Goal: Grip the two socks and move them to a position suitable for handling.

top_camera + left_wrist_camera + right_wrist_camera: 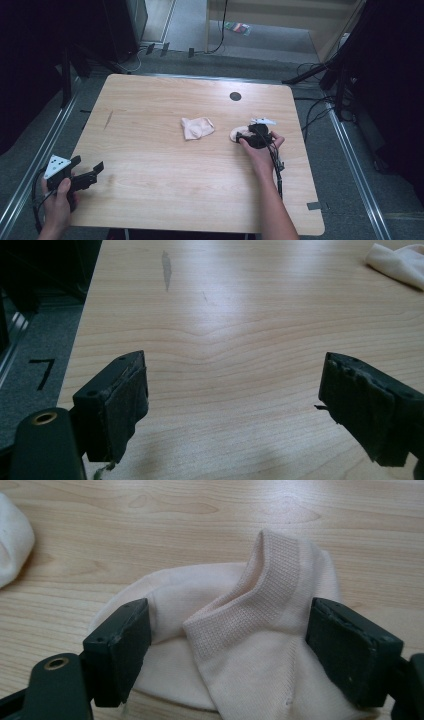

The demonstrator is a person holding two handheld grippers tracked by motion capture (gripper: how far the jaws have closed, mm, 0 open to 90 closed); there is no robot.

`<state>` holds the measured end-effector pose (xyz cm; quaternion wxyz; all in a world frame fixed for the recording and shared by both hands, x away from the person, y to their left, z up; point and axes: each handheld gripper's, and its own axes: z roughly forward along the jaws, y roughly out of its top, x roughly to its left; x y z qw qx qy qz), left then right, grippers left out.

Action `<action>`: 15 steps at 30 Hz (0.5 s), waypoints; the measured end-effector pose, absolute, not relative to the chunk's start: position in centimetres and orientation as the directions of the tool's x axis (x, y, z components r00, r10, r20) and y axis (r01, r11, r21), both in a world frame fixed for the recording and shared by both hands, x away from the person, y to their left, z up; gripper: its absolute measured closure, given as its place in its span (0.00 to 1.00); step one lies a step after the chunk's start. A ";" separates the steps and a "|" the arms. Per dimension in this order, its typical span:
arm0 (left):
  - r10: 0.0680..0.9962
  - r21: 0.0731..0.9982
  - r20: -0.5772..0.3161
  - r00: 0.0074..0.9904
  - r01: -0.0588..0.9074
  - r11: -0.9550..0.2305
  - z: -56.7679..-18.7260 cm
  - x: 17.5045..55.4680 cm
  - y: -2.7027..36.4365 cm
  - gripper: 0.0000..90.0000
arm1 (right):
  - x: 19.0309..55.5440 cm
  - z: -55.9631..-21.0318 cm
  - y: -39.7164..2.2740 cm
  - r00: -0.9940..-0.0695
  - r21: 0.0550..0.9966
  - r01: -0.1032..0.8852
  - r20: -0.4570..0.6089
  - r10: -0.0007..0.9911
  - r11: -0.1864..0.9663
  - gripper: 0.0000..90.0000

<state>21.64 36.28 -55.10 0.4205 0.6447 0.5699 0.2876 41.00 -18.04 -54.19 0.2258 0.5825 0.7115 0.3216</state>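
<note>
A pale pink sock lies flat on the wooden table at the right, its ribbed cuff folded up. My right gripper stands open over it, and in the right gripper view the sock lies between the two jaws of the gripper, the pads at its sides. A second sock, crumpled, lies near the table's middle, also seen as a white edge and far off. My left gripper hovers open at the front left, nothing between its jaws.
A dark round hole sits in the table near the back right. A dark smear marks the left side of the top. Cables trail on the floor at the right. A metal rail runs along the left.
</note>
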 end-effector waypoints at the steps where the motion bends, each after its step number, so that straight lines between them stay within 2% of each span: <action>1: 0.977 0.870 -0.109 0.185 0.493 0.003 -55.1 21.6 36.3 0.15 | 41.0 -54.2 -18.0 -0.219 0.721 0.684 0.053 0.974 0.115 0.21; 3: 0.977 0.871 -0.112 0.184 0.492 0.008 -55.1 21.6 36.3 0.15 | 40.8 -54.4 -17.7 -0.219 0.728 0.668 -0.006 0.976 0.155 0.27; 4: 0.977 0.871 -0.112 0.184 0.492 0.007 -55.1 21.7 36.3 0.15 | 40.6 -54.6 -17.7 -0.229 0.744 0.650 -0.004 0.974 0.155 0.35; 5: 0.977 0.871 -0.112 0.184 0.492 0.007 -55.1 21.7 36.3 0.15 | 40.6 -54.6 -17.7 -0.229 0.744 0.650 -0.004 0.974 0.155 0.35; 7: 0.976 0.870 -0.111 0.186 0.494 0.005 -55.1 21.7 36.3 0.15 | 40.2 -54.8 -18.0 -0.224 0.771 0.620 -0.007 0.975 0.148 0.52; 8: 0.977 0.870 -0.109 0.184 0.494 0.004 -55.1 21.7 36.3 0.15 | 39.9 -54.8 -18.3 -0.196 0.779 0.614 -0.011 0.981 0.131 0.67; 9: 0.977 0.870 -0.109 0.184 0.494 0.004 -55.1 21.7 36.3 0.15 | 39.9 -54.8 -18.3 -0.196 0.779 0.614 -0.011 0.981 0.131 0.67; 11: 0.977 0.870 -0.109 0.184 0.494 0.004 -55.1 21.7 36.3 0.15 | 39.8 -54.8 -18.4 -0.180 0.781 0.611 -0.020 0.984 0.128 0.82; 12: 0.977 0.869 -0.108 0.184 0.494 0.003 -55.1 21.7 36.3 0.15 | 39.8 -54.8 -18.4 -0.178 0.783 0.609 -0.022 0.984 0.128 0.85; 15: 0.977 0.870 -0.111 0.183 0.493 0.007 -55.1 21.6 36.3 0.15 | 39.8 -54.8 -18.6 -0.178 0.785 0.606 -0.020 0.984 0.126 0.91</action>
